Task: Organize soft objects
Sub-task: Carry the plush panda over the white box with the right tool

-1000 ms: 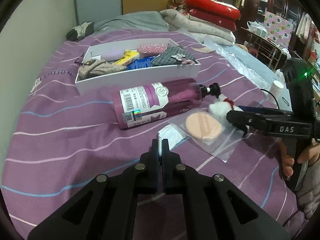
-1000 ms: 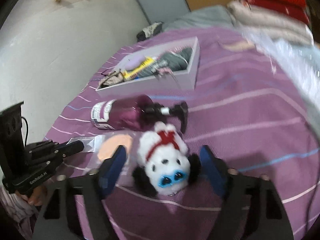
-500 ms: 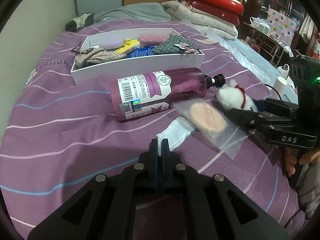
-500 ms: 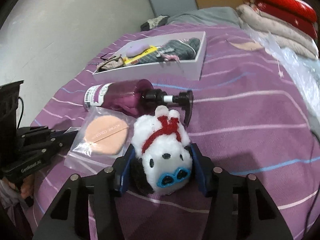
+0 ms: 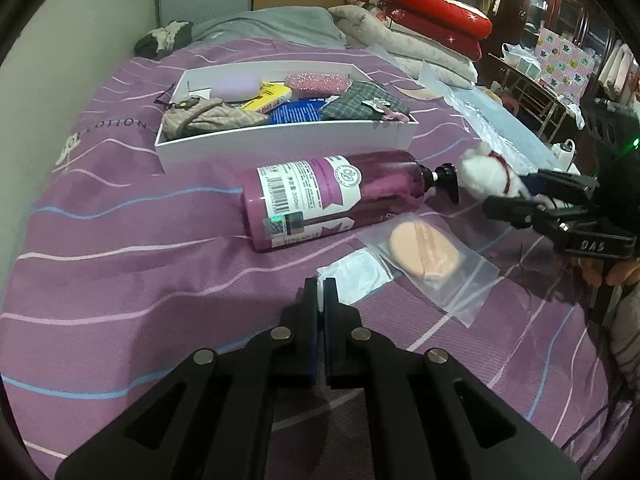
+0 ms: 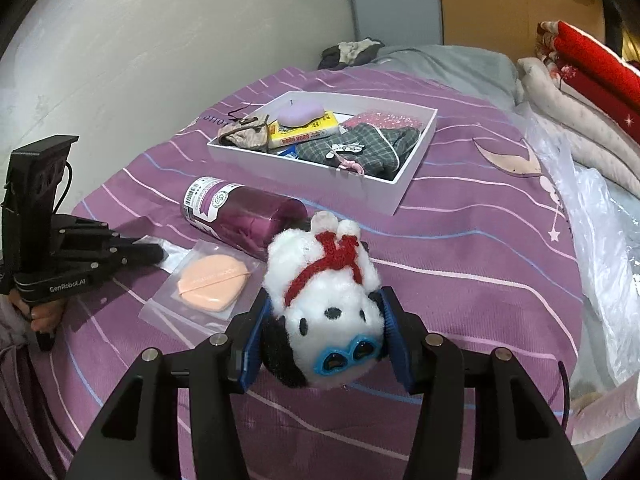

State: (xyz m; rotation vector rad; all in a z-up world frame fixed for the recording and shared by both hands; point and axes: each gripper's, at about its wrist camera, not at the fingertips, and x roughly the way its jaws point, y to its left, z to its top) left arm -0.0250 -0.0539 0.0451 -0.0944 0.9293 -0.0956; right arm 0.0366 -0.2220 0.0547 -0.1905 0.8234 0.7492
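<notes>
Reaching forward low over the purple striped bed (image 5: 120,248), the left gripper (image 5: 320,298) is seen clenched, its two fingers pressed on the corner of a white packet (image 5: 354,272) that lies flat on the bedcover; whether the packet is lifted cannot be told. The right gripper (image 6: 322,328) is held level above the bed and is grasping a plush dog (image 6: 324,300) by the head, between the blue pads (image 6: 250,344); the toy is upside down, with its red scarf and its feet pointing away toward the white box (image 6: 384,196).

In the right wrist view the face of the dog with blue heart glasses is shown, and the hand under the left gripper at the left edge; in the left wrist view only the white back of the dog (image 5: 486,176) is visible, beside the pump of the purple bottle (image 5: 332,196). The bottle lies on its side just in front of the box (image 5: 280,140), which is filled with pouches and packets. A peach sponge in a clear bag (image 5: 424,250) lies between the bottle and the left gripper, beside the white packet.
</notes>
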